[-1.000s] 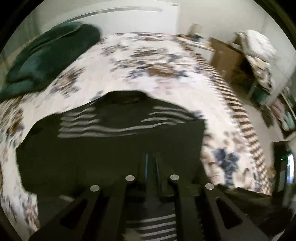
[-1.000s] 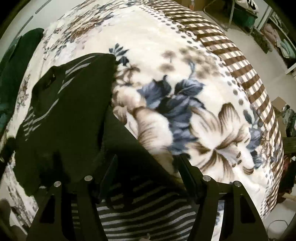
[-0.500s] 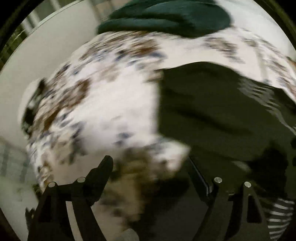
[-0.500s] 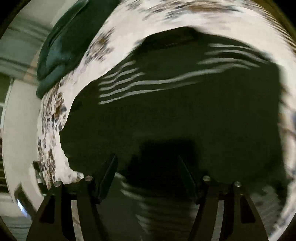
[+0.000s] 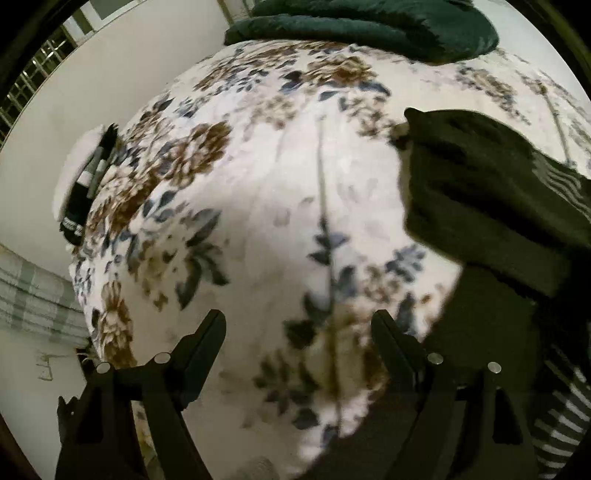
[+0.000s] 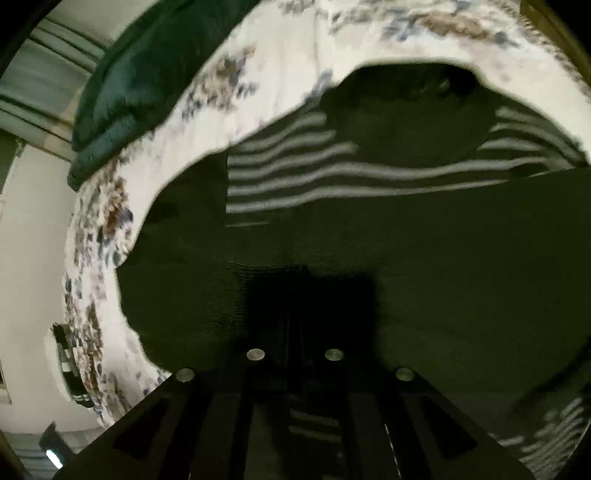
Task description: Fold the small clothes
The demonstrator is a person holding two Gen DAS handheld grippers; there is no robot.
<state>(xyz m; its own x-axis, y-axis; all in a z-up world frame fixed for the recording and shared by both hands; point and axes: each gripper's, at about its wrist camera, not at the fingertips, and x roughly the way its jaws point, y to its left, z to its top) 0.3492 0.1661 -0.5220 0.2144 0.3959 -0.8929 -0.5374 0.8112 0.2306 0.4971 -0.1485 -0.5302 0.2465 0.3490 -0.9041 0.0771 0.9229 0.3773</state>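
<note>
Floral-blanketed bed (image 5: 280,206): dark striped sweater (image 6: 369,236) spread flat, folded green blanket (image 5: 369,26) at far edge.

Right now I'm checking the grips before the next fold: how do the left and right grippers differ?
The left gripper is open, its fingers spread wide; the right gripper has its fingers drawn together.
The left gripper hangs over bare floral blanket, with the dark striped garment off to one side; the right gripper is over that garment and seems to pinch its fabric.
Both are the same black two-finger tools.
</note>
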